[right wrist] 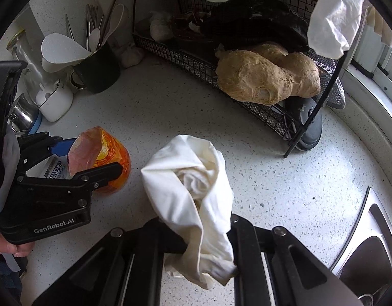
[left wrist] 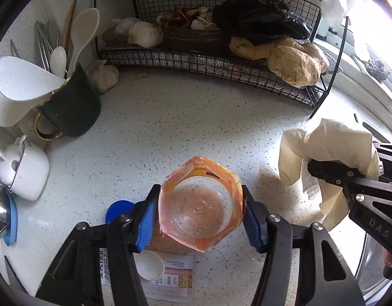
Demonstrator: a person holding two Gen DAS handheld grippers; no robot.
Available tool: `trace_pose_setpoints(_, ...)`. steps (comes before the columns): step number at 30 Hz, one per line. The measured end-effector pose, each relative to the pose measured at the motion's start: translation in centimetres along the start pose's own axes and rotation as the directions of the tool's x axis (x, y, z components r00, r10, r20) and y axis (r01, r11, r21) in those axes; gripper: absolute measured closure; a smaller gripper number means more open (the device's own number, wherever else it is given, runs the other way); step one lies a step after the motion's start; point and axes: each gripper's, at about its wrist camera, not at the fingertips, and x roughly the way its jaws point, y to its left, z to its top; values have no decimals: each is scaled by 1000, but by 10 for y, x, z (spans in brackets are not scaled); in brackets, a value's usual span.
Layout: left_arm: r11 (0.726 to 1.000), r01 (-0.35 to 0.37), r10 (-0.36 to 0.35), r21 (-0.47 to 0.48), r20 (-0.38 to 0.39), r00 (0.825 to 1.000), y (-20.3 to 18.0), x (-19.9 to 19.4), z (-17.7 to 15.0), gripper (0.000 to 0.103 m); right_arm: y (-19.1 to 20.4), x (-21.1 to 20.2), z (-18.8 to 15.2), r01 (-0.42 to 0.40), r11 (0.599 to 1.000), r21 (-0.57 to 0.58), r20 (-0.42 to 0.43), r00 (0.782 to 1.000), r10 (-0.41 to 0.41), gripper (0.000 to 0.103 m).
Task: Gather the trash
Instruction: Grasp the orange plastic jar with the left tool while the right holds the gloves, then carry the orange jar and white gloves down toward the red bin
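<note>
Your right gripper (right wrist: 196, 250) was clamped on one soft, light crumpled tissue (right wrist: 193, 178), lifted clear of the counter (right wrist: 285, 178). Left of the tissue, your left gripper (left wrist: 199, 219) straddled one thin, crushable orange cup (left wrist: 199, 204); whether its pads pressed you couldn't tell. Hold it gently mid-wall.

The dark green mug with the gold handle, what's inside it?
The dark green mug with the gold handle holds white plastic rice paddles, white spoons and metal chopsticks. Their lower ends are hidden inside.
</note>
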Motion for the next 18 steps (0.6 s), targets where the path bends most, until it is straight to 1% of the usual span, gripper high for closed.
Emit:
trace_pose_setpoints(2, 1000, -6, 5, 9, 27, 1000, -5, -10, -2, 46, -1, -9, -2, 3, 1000, -2, 11, 1000, -3, 93)
trace_pose_setpoints(5, 1000, 20, -20, 6, 35, 999, -11, -26, -7, 47, -2, -26, -6, -13, 1000, -13, 22, 1000, 13, 93)
trace_pose_setpoints(7, 1000, 22, -22, -6, 50, 999, -13, -37, -12, 47, -1, -38, -9, -19, 999, -33, 36, 999, 20, 93)
trace_pose_setpoints(10, 1000, 13, -12, -23, 67, 998, -18, -57, -22, 47, -1, -56, -13, -19, 999, -46, 61, 998, 22, 93)
trace_pose_setpoints(13, 999, -3, 6, -38, 81, 997, -26, -76, -34, 47, -1, -74, -26, -28, 998, -58, 80, 996, 33, 93)
trace_pose_setpoints(17, 997, -41, 46, -65, 88, 995, -35, -100, -53, 47, 6, -93, -40, -64, 995, -80, 98, 993, 72, 93)
trace_pose_setpoints(18, 996, -51, 58, -73, 89, 994, -36, -105, -58, 47, 11, -91, -45, -71, 993, -89, 104, 991, 80, 93)
